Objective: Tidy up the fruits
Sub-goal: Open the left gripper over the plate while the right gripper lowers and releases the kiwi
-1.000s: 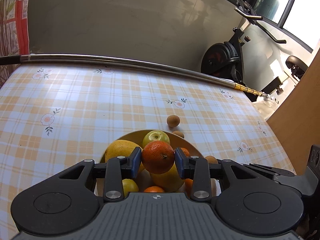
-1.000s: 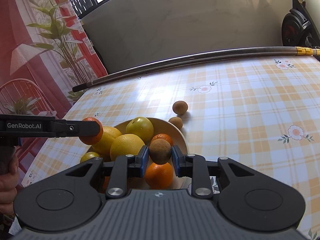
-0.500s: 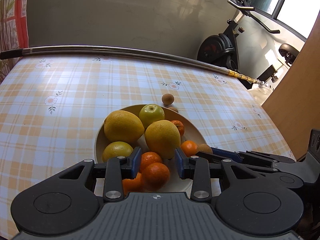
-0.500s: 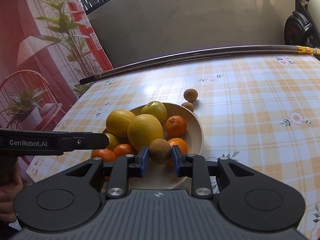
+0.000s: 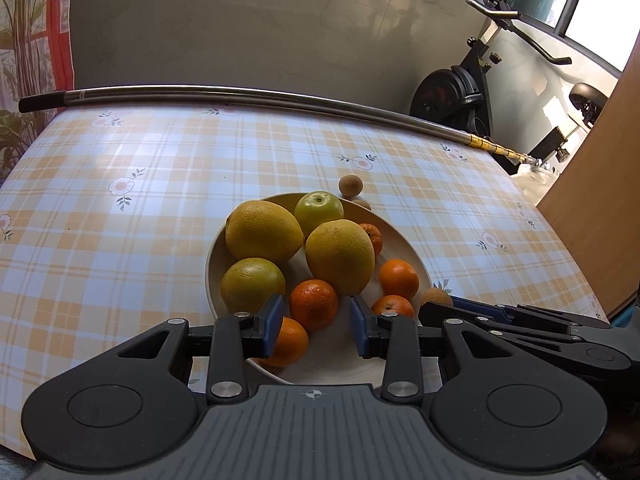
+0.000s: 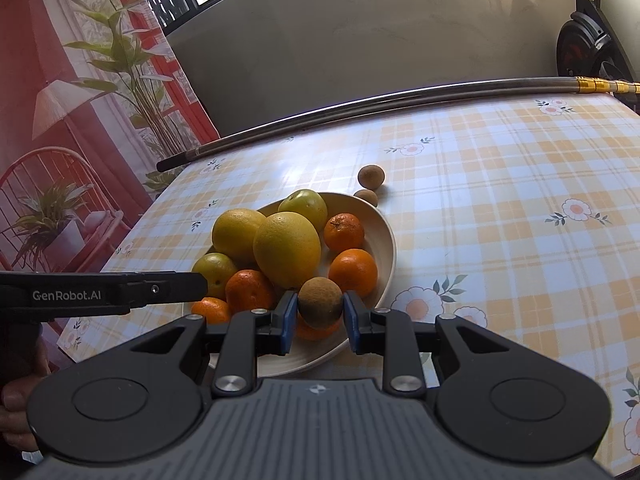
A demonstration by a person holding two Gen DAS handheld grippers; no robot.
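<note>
Table (image 5: 120,240) with orange-and-white plaid floral cloth. Cream bowl (image 5: 212,264) sits on it near the front, full of fruit. Two small brown fruits (image 6: 372,176) lie on the cloth just behind the bowl. Metal pole (image 5: 240,94) lies along the far edge.

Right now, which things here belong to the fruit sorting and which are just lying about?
Job: bowl of citrus; green apple; brown fruit in right hand-held gripper; two brown fruits on the cloth.
Lying about: metal pole; exercise bike.
</note>
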